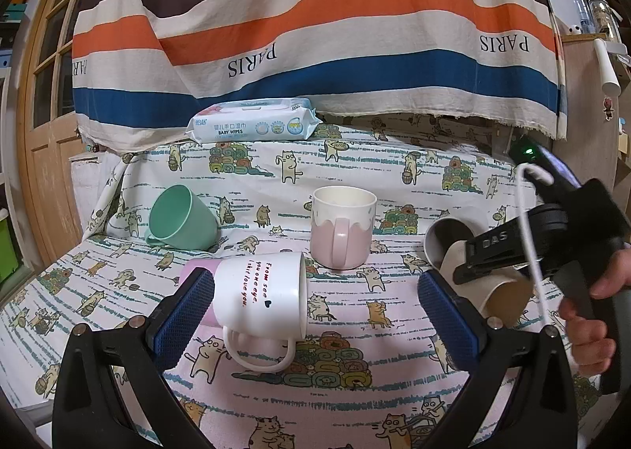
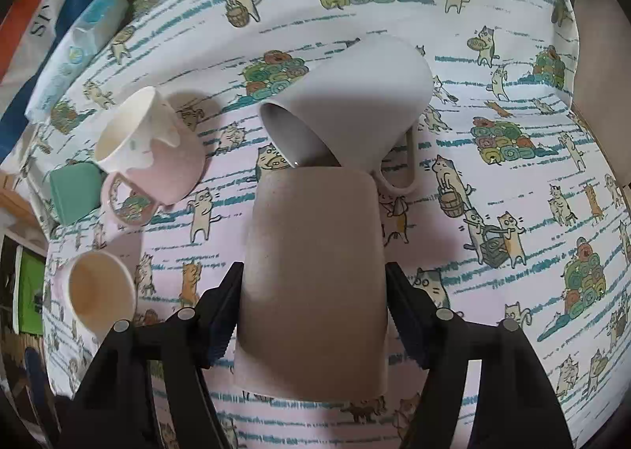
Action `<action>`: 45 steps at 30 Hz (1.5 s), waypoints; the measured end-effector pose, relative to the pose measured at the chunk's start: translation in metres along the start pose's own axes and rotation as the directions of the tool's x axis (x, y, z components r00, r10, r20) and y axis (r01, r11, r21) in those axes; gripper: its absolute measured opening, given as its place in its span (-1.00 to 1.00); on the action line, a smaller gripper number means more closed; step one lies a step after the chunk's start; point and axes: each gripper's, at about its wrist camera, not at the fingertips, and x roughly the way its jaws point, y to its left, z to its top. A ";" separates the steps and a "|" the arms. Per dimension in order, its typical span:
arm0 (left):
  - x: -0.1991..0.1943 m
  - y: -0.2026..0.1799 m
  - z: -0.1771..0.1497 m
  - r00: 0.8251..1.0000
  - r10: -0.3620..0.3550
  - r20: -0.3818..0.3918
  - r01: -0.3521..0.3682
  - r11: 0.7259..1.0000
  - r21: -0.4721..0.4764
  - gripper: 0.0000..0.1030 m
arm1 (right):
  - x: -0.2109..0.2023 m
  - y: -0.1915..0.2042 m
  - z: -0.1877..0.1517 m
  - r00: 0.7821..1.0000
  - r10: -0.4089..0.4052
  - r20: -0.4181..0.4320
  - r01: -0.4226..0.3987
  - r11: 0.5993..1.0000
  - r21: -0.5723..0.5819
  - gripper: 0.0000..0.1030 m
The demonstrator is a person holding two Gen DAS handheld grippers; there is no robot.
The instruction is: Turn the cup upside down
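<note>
My right gripper (image 2: 315, 311) is shut on a beige cup (image 2: 311, 279), held tilted above the table; it also shows in the left wrist view (image 1: 501, 291) at the right. My left gripper (image 1: 315, 315) is open, its fingers either side of a white mug with red writing (image 1: 260, 295) that lies on its side, handle toward me. A grey mug (image 2: 355, 101) lies on its side just beyond the beige cup. A pink-and-white mug (image 1: 342, 228) stands upright mid-table. A green cup (image 1: 181, 218) lies on its side at the left.
A cat-print cloth (image 1: 355, 390) covers the table. A pack of baby wipes (image 1: 252, 125) lies at the back under a striped hanging cloth (image 1: 315, 34). A wooden door (image 1: 43, 94) is at the left. The table's edge drops off at the left.
</note>
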 end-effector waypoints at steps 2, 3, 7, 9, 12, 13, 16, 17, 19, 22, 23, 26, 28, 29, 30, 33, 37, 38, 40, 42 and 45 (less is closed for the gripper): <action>0.000 0.000 0.000 1.000 0.000 0.002 0.000 1.000 0.001 0.99 | -0.009 -0.002 -0.005 1.000 0.017 0.020 -0.016 1.000 -0.006 0.36; 0.000 -0.001 0.000 1.000 0.000 0.001 0.000 1.000 0.002 0.99 | -0.013 -0.003 -0.007 0.999 0.027 0.024 -0.026 1.000 -0.007 0.36; 0.000 -0.001 0.000 1.000 -0.002 -0.001 0.002 1.000 0.007 0.99 | -0.031 -0.006 -0.023 0.997 0.055 0.052 -0.054 0.998 -0.016 0.36; -0.001 -0.001 0.000 1.000 -0.001 0.001 0.001 1.000 0.006 0.99 | -0.042 -0.007 -0.034 0.995 0.067 0.075 -0.066 0.998 -0.023 0.36; 0.000 -0.001 0.000 1.000 0.000 0.002 0.000 1.000 0.006 0.99 | -0.055 -0.007 -0.047 0.990 0.092 0.102 -0.089 0.996 -0.029 0.36; 0.000 -0.001 0.000 1.000 0.000 0.001 0.000 1.000 0.005 0.99 | -0.059 -0.008 -0.052 0.989 0.099 0.111 -0.096 0.995 -0.033 0.36; 0.000 -0.001 0.000 1.000 -0.002 -0.002 0.002 1.000 0.003 0.99 | -0.068 -0.004 -0.062 0.984 0.113 0.137 -0.108 0.993 -0.048 0.36; 0.001 -0.001 0.000 1.000 -0.002 -0.003 0.002 1.000 0.003 0.99 | -0.070 -0.003 -0.065 0.982 0.117 0.145 -0.110 0.993 -0.053 0.36; 0.000 -0.001 0.000 1.000 -0.001 -0.001 0.001 1.000 0.004 0.99 | -0.072 -0.002 -0.069 0.980 0.114 0.161 -0.106 0.993 -0.055 0.36; 0.000 -0.001 0.000 1.000 0.000 0.004 0.000 1.000 0.007 0.99 | -0.073 0.001 -0.078 0.978 0.101 0.182 -0.091 0.994 -0.060 0.36; 0.000 -0.001 0.000 1.000 0.001 0.004 -0.001 1.000 0.008 0.99 | -0.070 0.002 -0.081 0.979 0.096 0.182 -0.086 0.995 -0.060 0.36; 0.000 -0.002 -0.001 1.000 0.001 0.003 -0.001 1.000 0.007 0.99 | -0.058 0.001 -0.087 0.981 0.107 0.163 -0.101 0.994 -0.044 0.36; 0.000 -0.001 -0.001 1.000 0.000 0.002 0.000 1.000 0.006 0.99 | -0.048 0.000 -0.090 0.982 0.128 0.136 -0.124 0.991 -0.041 0.36; 0.000 -0.002 -0.001 1.000 0.000 0.001 0.000 1.000 0.006 0.99 | -0.041 -0.001 -0.091 0.983 0.147 0.113 -0.144 0.989 -0.032 0.37; 0.000 -0.001 -0.001 1.000 0.000 0.002 0.000 1.000 0.006 0.99 | -0.038 -0.002 -0.092 0.981 0.162 0.106 -0.161 0.987 -0.024 0.37; 0.000 -0.002 -0.001 1.000 0.000 0.002 0.000 1.000 0.008 0.99 | -0.032 -0.007 -0.094 0.971 0.219 0.100 -0.219 0.976 -0.008 0.50; 0.000 -0.002 -0.001 1.000 0.001 0.002 -0.001 1.000 0.008 0.99 | -0.042 -0.014 -0.094 0.960 0.233 0.155 -0.233 0.972 -0.019 0.66; 0.000 -0.002 -0.001 1.000 0.001 0.001 -0.001 1.000 0.008 0.99 | -0.047 -0.016 -0.094 0.956 0.231 0.179 -0.229 0.973 -0.029 0.66; 0.000 -0.002 -0.001 1.000 0.001 0.002 -0.001 1.000 0.008 0.99 | -0.058 -0.023 -0.093 0.943 0.233 0.237 -0.227 0.972 -0.056 0.66; 0.000 -0.002 -0.001 1.000 0.001 0.001 -0.001 1.000 0.008 0.99 | -0.070 -0.032 -0.094 0.924 0.224 0.311 -0.211 0.975 -0.074 0.68; 0.000 -0.002 -0.001 1.000 0.001 0.002 -0.001 1.000 0.009 0.99 | -0.086 -0.048 -0.097 0.879 0.155 0.452 -0.120 0.987 -0.106 0.70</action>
